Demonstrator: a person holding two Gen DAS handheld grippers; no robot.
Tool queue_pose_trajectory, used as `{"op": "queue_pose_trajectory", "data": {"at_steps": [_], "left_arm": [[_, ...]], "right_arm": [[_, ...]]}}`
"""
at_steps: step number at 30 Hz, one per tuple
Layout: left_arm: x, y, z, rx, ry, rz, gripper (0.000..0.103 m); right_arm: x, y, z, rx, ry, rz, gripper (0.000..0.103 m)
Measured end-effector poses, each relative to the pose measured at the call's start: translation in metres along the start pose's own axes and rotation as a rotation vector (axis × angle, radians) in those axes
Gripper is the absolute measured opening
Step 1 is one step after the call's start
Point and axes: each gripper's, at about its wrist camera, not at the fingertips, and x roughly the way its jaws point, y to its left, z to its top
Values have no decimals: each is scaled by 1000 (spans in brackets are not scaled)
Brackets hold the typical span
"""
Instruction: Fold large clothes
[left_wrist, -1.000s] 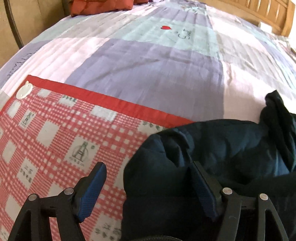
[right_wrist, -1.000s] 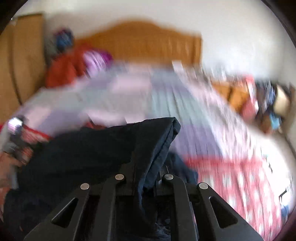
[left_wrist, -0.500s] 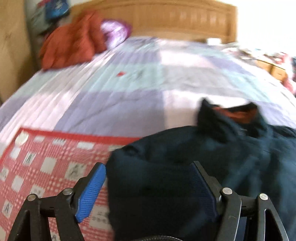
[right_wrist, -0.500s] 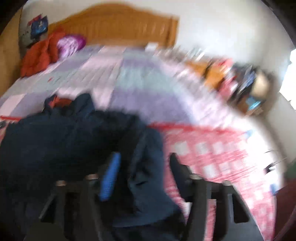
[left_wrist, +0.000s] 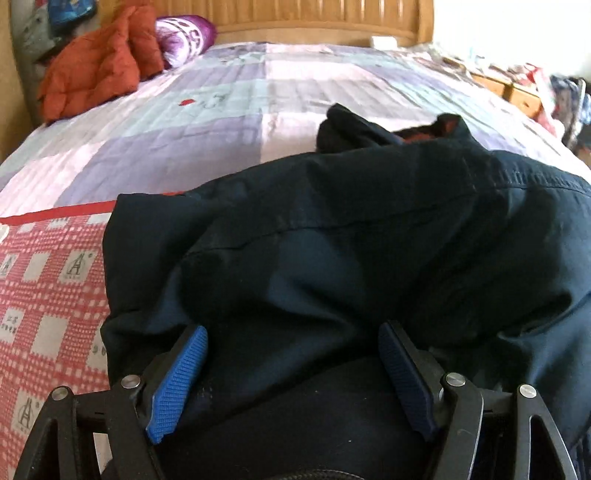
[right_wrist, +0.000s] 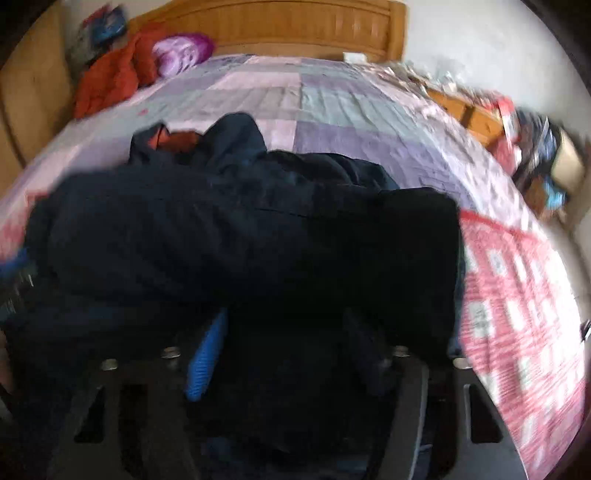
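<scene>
A large dark navy jacket (left_wrist: 351, 236) with an orange collar lining (left_wrist: 413, 134) lies bunched on the red checked cloth (left_wrist: 40, 280) over the bed. My left gripper (left_wrist: 291, 332) is open, its blue pads either side of a fold of the jacket's near edge. In the right wrist view the jacket (right_wrist: 240, 236) fills the middle. My right gripper (right_wrist: 284, 321) is open too, with jacket fabric lying between and over its fingers; its blue left pad (right_wrist: 207, 358) shows, the right one is mostly hidden by dark cloth.
The bed has a pastel patchwork quilt (left_wrist: 229, 107) and a wooden headboard (left_wrist: 314, 18). An orange padded jacket (left_wrist: 99, 62) and a purple pillow (left_wrist: 184, 33) lie at the far left. A cluttered bedside cabinet (right_wrist: 517, 122) stands to the right.
My right gripper has opened and let go of the jacket fold it held. Both grippers have moved in low over the jacket's near edge; the jacket now lies spread wider across the cloth.
</scene>
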Motion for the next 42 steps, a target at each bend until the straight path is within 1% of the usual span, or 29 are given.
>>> {"op": "queue_pose_trajectory", "data": {"at_steps": [1, 4, 7, 8, 10, 12, 13, 15, 16, 18, 20, 21, 22, 23, 25, 27, 28, 29, 30, 31, 33, 34, 35, 36, 37, 38, 39, 41, 42], "left_arm": [[-2, 3, 1, -3, 8, -13, 79], [-14, 7, 0, -28, 25, -66, 79], [-34, 14, 2, -36, 8, -88, 79], [-40, 19, 5, -36, -14, -80, 79], [-48, 28, 11, -42, -57, -31, 79], [-45, 43, 15, -86, -59, 5, 79], [-38, 48, 13, -113, -33, 11, 79], [-10, 50, 0, -127, 95, -13, 79], [-4, 47, -10, -116, 104, -12, 79], [-7, 44, -18, -130, 62, 2, 79], [-10, 45, -16, -188, 66, 12, 79], [-13, 45, -13, -193, 60, 21, 79], [-20, 44, -9, -197, 37, 22, 79], [-29, 41, -2, -198, -8, 11, 79], [-42, 29, 20, -162, -77, -7, 79], [-33, 17, 38, -121, -81, -33, 79], [-21, 11, 45, -93, -57, -24, 79], [3, 2, 52, -48, 14, -6, 79], [20, 1, 53, -31, 64, 12, 80], [41, 4, 50, -25, 123, 28, 82], [52, 19, 45, -72, 133, 12, 90], [53, 24, 43, -90, 134, 11, 91], [54, 27, 41, -98, 134, 2, 91], [53, 27, 39, -91, 132, 1, 92], [53, 27, 38, -85, 131, 3, 92], [52, 26, 37, -86, 132, 1, 92], [50, 26, 36, -87, 133, 3, 92], [45, 23, 36, -82, 128, 16, 92], [38, 20, 36, -74, 122, 35, 91]], "right_arm": [[-1, 0, -2, -28, -1, -2, 62], [0, -7, -3, -15, 7, 18, 62], [0, -3, -7, -25, 2, 5, 62], [-2, 0, -6, -31, 1, 0, 62], [-3, 4, -5, -50, 1, -15, 62], [-5, 10, 0, -69, 1, -43, 62], [-11, 15, 3, -74, -9, -69, 62], [-23, 27, 11, -74, -57, -101, 62], [-30, 38, 17, -77, -97, -78, 63], [-40, 72, 31, -113, -154, -26, 65], [-37, 109, 40, -173, -156, 52, 65], [-35, 121, 42, -197, -148, 68, 65], [-31, 138, 44, -231, -139, 84, 65], [-26, 151, 45, -264, -130, 101, 65], [-18, 160, 46, -290, -124, 98, 65], [-5, 153, 51, -277, -110, 71, 65], [2, 146, 53, -255, -95, 66, 65], [8, 134, 52, -224, -78, 63, 65], [16, 120, 53, -205, -60, 47, 65], [21, 103, 53, -198, -56, 19, 65], [24, 60, 50, -166, -56, -15, 65], [25, 41, 47, -145, -54, -30, 64], [26, 12, 45, -108, -53, -70, 64], [25, -6, 43, -86, -55, -42, 41], [25, -26, 40, -71, -46, -8, 10], [26, -36, 39, -78, -34, -11, 2], [24, -47, 37, -72, -33, -14, 1], [22, -53, 36, -55, -37, 1, 1], [20, -47, 36, -83, -38, -30, 1]]}}
